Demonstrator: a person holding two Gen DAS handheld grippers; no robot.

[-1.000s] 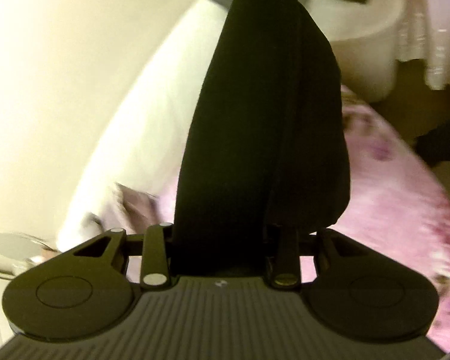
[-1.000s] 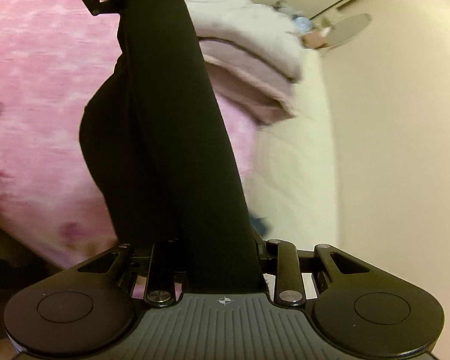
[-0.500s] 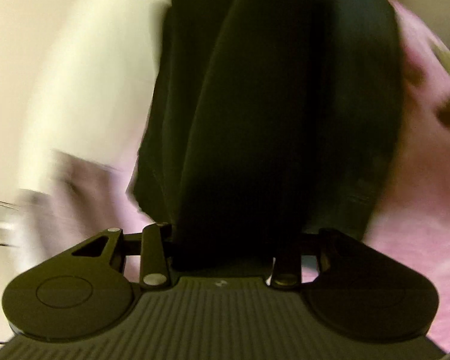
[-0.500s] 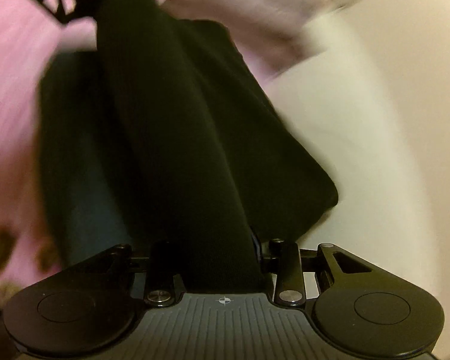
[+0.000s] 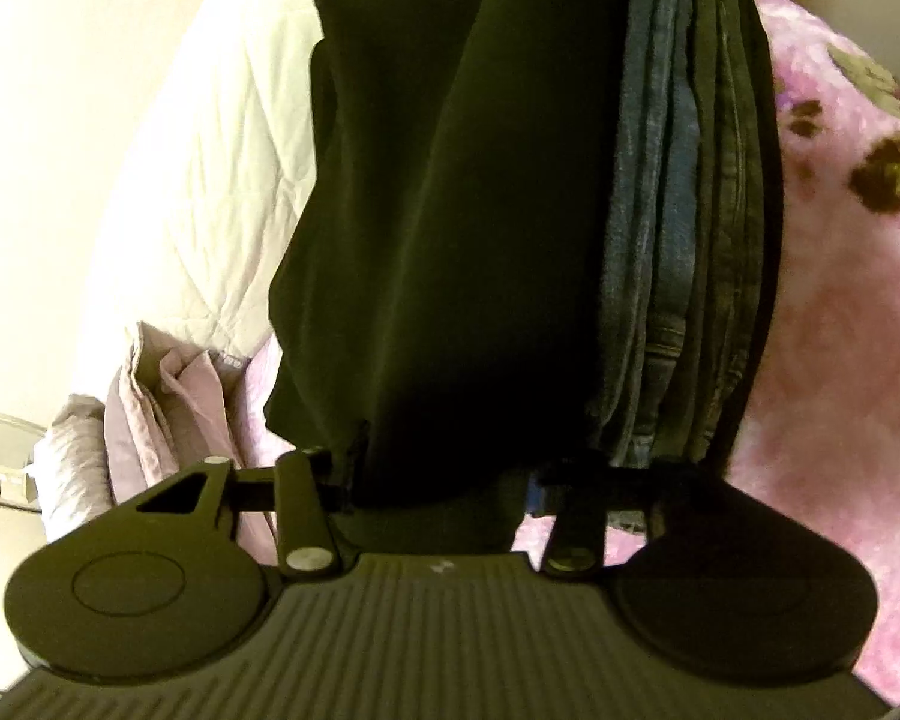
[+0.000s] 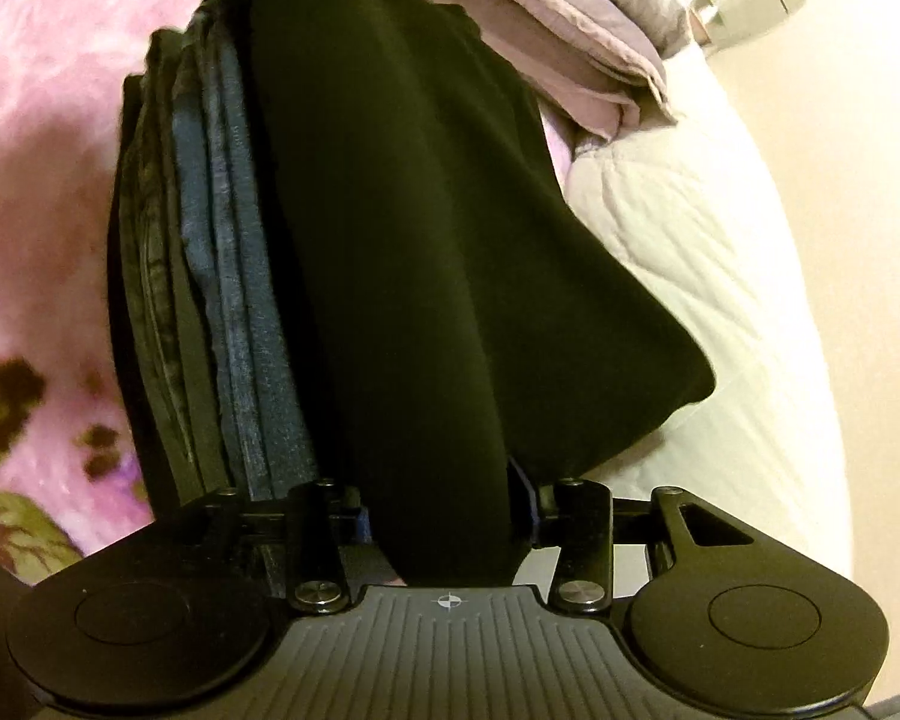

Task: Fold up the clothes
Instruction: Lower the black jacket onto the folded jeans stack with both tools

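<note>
On the bed: we see a black garment [image 5: 450, 228] stretched between our two grippers, lying on top of a stack of folded jeans [image 5: 678, 228].
Black garment: in the left wrist view it runs straight away from the gripper as a dark band, its far end out of frame at the top; in the right wrist view [image 6: 426, 228] it does the same, with a loose flap bulging out to the right over the white bedding.
Left gripper [image 5: 441, 480]: we hold one end of the black garment in it; cloth fills the space between the jaws, which sit at a middling width and have just been opening a little.
Right gripper [image 6: 450, 510]: we hold the other end of the garment in it; cloth again fills the gap, and the jaws have just been easing open, though the fabric has not dropped out.
Folded jeans: blue and dark denim layers, edges showing as stripes just beside the black garment, on its right in the left wrist view and on its left [image 6: 210, 276] in the right wrist view.
Pink blanket [image 5: 840, 312]: fluffy, with dark flower patches, under the stack.
White quilt [image 5: 210, 138]: stitched, on the far side of the garment from the jeans.
Lilac bedding [image 6: 570, 48]: folded in a pile near the garment's far end.
</note>
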